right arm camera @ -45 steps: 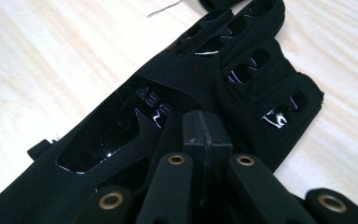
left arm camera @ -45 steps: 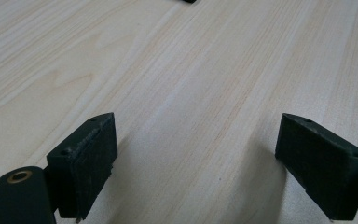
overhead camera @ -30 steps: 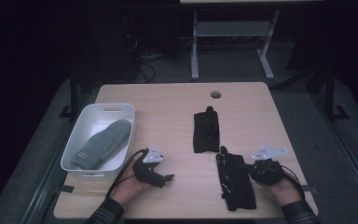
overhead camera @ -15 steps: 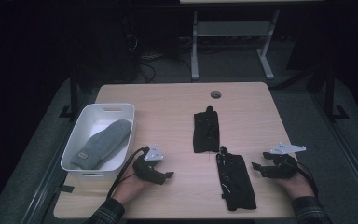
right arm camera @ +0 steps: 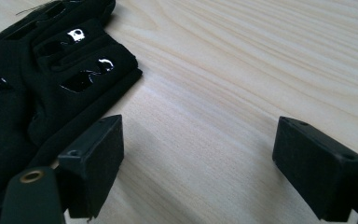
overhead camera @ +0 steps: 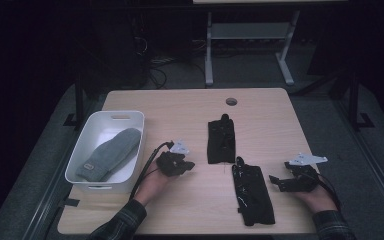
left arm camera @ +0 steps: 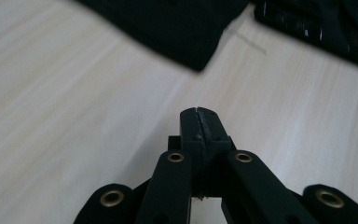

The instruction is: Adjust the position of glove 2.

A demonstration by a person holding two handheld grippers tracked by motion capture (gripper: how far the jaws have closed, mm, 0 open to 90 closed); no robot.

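White tub [overhead camera: 82,150]: far left of the counter [overhead camera: 190,105], near its left edge. Holds 1 grey mitten [overhead camera: 111,153], lying flat and slanted inside.

Left claw [overhead camera: 189,165]: just right of the tub, in the person's left hand [overhead camera: 152,182], pointing right toward the gloves. In the left gripper view its 2 jaws are pressed flat together with nothing between them, having just been closing; the tip [left arm camera: 199,122] is over bare wood.

Far black glove [overhead camera: 221,141]: middle of the counter, lying flat, lengthwise near to far, just right of the left claw and apart from it. The left gripper view shows a corner of it [left arm camera: 177,32] ahead of the shut jaws.

Near black glove [overhead camera: 252,192]: right of centre, toward the near edge, flat, with glossy patches. Its far end lies close to the near end of the far glove. In the right gripper view it [right arm camera: 46,79] lies at the left, with 1 jaw just beside its edge.

Right claw [overhead camera: 275,181]: right of the near glove, in the person's right hand [overhead camera: 317,196], pointing left at it. Jaws wide apart, having just been opening; bare wood between them [right arm camera: 198,154], nothing held.

Round hole [overhead camera: 231,101]: far side of the counter, right of centre.
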